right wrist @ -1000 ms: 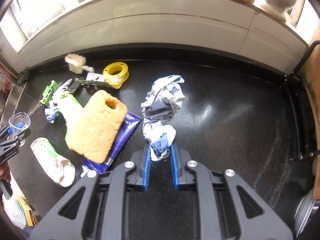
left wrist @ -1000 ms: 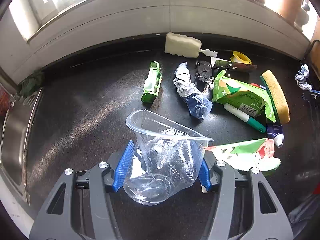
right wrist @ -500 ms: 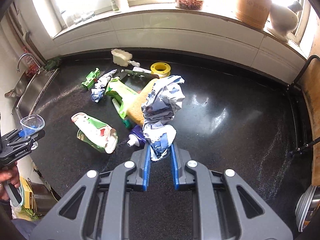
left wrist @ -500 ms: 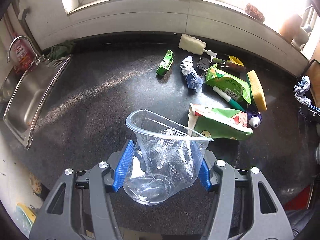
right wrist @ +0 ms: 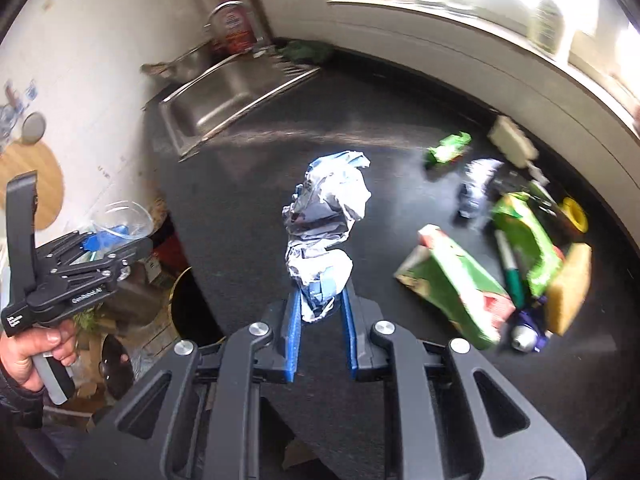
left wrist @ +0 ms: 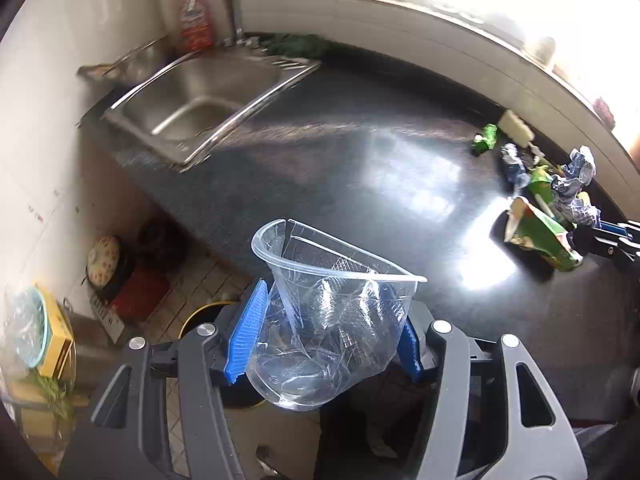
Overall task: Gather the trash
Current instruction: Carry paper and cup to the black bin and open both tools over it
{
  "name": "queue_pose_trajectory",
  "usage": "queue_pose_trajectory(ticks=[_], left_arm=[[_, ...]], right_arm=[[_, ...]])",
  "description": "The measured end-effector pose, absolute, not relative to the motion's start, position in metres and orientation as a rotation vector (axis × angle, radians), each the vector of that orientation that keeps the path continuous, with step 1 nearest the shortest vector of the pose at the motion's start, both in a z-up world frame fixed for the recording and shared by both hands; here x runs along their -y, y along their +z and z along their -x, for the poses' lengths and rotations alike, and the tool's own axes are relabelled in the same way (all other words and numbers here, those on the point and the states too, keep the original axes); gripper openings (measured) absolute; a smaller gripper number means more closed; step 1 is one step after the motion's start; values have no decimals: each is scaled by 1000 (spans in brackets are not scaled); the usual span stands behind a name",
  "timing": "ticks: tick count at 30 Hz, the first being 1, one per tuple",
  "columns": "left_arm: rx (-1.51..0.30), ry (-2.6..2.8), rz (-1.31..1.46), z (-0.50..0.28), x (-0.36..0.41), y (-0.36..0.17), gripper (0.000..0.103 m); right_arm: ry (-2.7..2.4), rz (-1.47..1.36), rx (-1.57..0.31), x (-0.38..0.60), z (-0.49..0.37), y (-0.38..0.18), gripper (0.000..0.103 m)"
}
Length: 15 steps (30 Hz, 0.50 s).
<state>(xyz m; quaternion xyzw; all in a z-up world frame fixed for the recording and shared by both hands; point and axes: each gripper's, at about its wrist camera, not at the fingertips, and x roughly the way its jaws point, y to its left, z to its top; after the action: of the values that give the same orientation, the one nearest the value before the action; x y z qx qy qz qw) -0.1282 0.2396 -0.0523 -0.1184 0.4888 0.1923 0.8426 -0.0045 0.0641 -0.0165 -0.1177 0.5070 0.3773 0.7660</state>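
Note:
A crushed clear plastic cup [left wrist: 340, 300] sits between blue pads, with my left gripper [left wrist: 330, 332] shut on it beyond the black counter's front edge, above the floor. The right wrist view shows this gripper [right wrist: 108, 240] at the far left, in a hand [right wrist: 32, 356]. My right gripper [right wrist: 320, 308] is shut on a crumpled blue-and-white wrapper [right wrist: 324, 216], held over the counter near its left end. More trash lies on the counter to the right: a green carton [right wrist: 452, 280], a green packet [right wrist: 524, 240] and another crumpled wrapper [right wrist: 476, 188].
A steel sink [left wrist: 200, 100] with a tap is set in the counter's far left. On the floor by the counter stands a dark round bin with a yellow rim [left wrist: 200, 316]. A sponge [right wrist: 572, 284], marker [right wrist: 510, 276] and yellow tape roll [right wrist: 576, 214] lie among the trash.
Both grippers have drawn back from the trash pile and swung left and up, rolling as they went. The sink and floor have come into view. Both grips are unchanged.

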Motion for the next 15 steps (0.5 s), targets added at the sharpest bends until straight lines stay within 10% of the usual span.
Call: queue_pose_trajectory(ticks=[15], left_arm=[[-1059, 672, 622, 259, -379, -201, 58]], right_arm=[[1287, 561, -1395, -345, 131, -152, 19]])
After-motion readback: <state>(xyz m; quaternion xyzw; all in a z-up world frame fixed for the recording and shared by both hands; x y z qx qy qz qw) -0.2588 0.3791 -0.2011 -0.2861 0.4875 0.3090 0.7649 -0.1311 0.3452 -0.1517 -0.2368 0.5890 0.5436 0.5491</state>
